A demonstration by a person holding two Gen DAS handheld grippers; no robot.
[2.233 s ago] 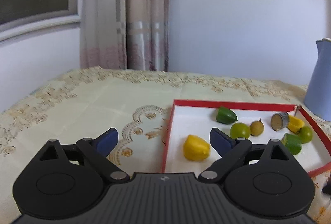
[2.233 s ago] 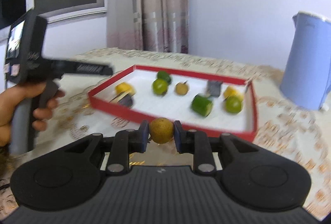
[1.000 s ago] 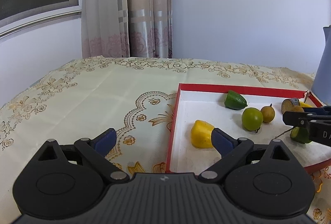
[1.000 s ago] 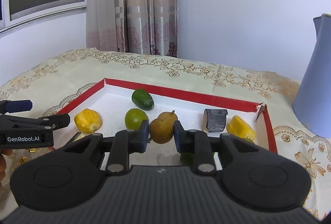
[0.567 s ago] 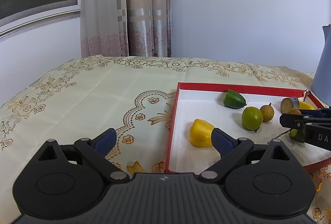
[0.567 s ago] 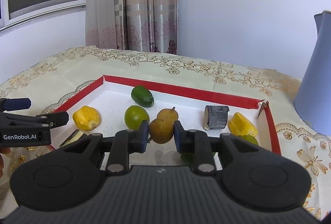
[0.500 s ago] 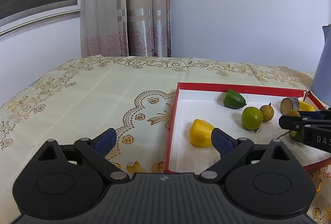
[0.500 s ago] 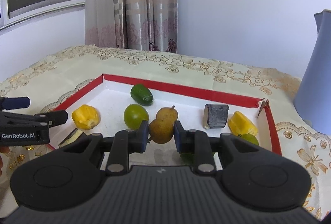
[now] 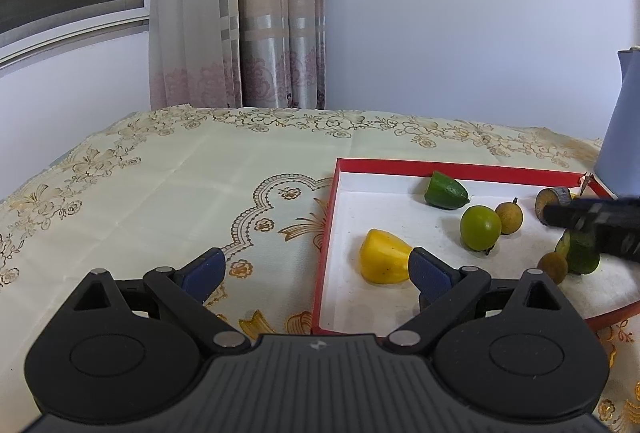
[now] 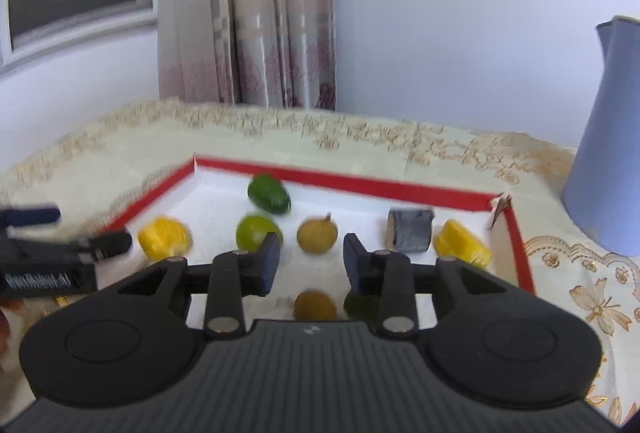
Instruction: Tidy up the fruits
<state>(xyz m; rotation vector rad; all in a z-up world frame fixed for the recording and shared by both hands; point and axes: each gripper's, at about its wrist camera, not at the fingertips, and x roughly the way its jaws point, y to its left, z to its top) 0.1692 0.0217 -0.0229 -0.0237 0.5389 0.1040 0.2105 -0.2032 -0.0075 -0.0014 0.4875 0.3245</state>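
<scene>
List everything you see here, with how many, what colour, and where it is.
Shallow cardboard tray: one, red rim, white floor, on the tablecloth.
Yellow fruit chunks: two, tray's left and right ends.
Round lime: one, green, tray middle.
Cut green pieces: two, back and front.
Small round brown fruits: two, middle and front.
Dark cut piece: one, grey, right.
Jug: one, pale blue, beside tray.
Left tool: open.
Right tool: open, above tray.

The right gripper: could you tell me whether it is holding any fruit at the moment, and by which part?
Nothing is held. The right gripper is open, and the small brown fruit lies in the red tray below its fingers.
</scene>
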